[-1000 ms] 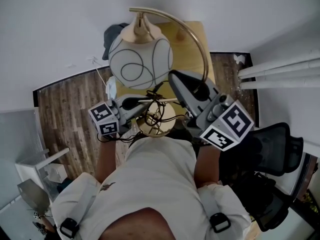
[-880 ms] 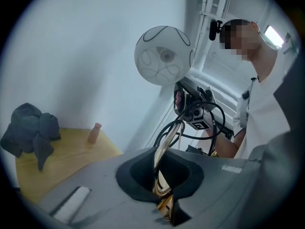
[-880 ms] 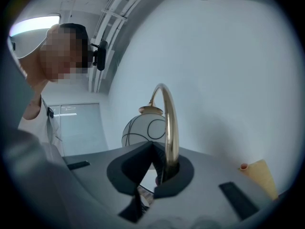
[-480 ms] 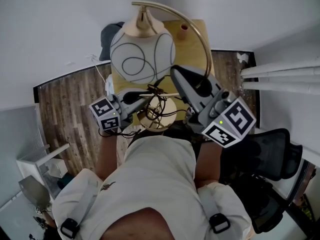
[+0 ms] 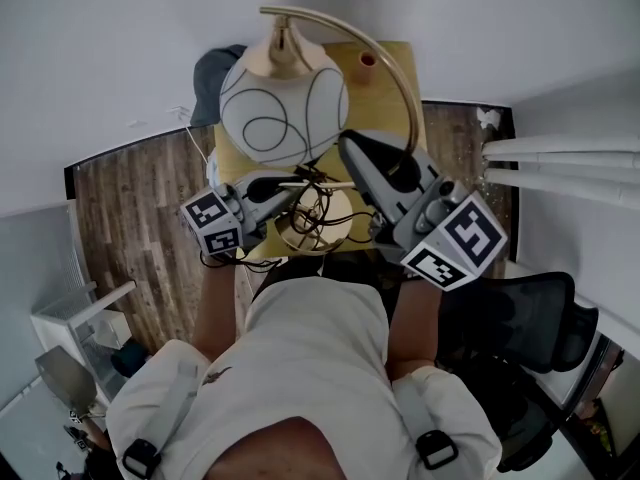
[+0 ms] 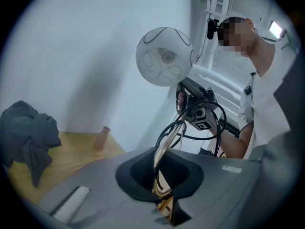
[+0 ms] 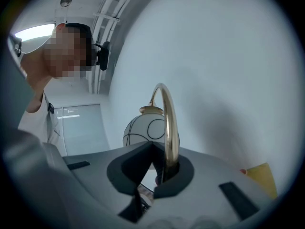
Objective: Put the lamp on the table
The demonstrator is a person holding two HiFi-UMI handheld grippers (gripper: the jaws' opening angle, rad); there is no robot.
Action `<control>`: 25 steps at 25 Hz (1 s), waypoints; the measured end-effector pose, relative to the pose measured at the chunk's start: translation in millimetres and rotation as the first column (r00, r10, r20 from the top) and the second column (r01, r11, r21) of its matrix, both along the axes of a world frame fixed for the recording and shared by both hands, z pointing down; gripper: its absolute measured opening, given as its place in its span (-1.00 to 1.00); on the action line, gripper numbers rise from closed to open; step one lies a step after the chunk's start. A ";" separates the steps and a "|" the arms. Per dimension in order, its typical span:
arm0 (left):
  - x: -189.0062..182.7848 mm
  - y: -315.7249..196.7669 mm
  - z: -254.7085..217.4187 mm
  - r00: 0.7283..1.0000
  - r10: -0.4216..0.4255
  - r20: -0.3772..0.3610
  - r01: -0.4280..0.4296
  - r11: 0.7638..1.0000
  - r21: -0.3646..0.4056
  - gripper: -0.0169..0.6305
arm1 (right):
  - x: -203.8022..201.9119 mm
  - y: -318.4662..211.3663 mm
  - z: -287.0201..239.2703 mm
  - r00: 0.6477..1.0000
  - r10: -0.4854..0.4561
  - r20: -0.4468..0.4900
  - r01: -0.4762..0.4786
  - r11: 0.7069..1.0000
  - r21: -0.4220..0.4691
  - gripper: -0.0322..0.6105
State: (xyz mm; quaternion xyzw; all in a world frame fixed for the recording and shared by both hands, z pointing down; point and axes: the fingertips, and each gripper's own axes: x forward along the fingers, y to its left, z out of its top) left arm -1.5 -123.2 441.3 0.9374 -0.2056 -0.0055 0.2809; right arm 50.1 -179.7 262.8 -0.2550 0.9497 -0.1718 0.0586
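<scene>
I hold the lamp [image 5: 283, 118] up in the air with both tongs, and its glass ball hangs over the yellow table [image 5: 380, 98]. The left tongs [image 6: 164, 194] are pressed together on the thin brass stem low down, near the round foot [image 5: 315, 223]. The right tongs [image 7: 162, 171] pinch the curved brass arm higher up.

I think the lamp is top-heavy. The ball looks fragile and the brass is smooth, so it may slip or turn between the jaws. The stem and the arm are the right places to hold, never the ball.

The black cord [image 6: 209, 123] hangs in loops around the stem and can catch under the foot. On the table lie a grey cloth [image 6: 28, 132] and a small cup [image 6: 101, 137], both toward the wall. A black chair [image 5: 530, 318] stands at my right.
</scene>
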 end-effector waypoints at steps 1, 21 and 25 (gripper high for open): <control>0.8 -3.4 2.5 1.000 -0.003 0.004 0.003 1.000 0.000 -0.91 | 1.2 -3.1 2.4 1.000 -0.002 0.004 0.002 1.000 -0.004 -0.90; 5.9 -68.2 56.6 1.000 -0.019 0.018 0.019 1.000 0.019 -0.91 | 6.9 -59.6 48.8 0.998 -0.030 0.046 0.029 0.999 0.023 -0.90; 6.1 -76.3 69.5 1.000 -0.018 0.019 0.018 1.000 0.020 -0.91 | 6.7 -63.2 59.5 0.998 -0.033 0.058 0.031 0.999 0.039 -0.90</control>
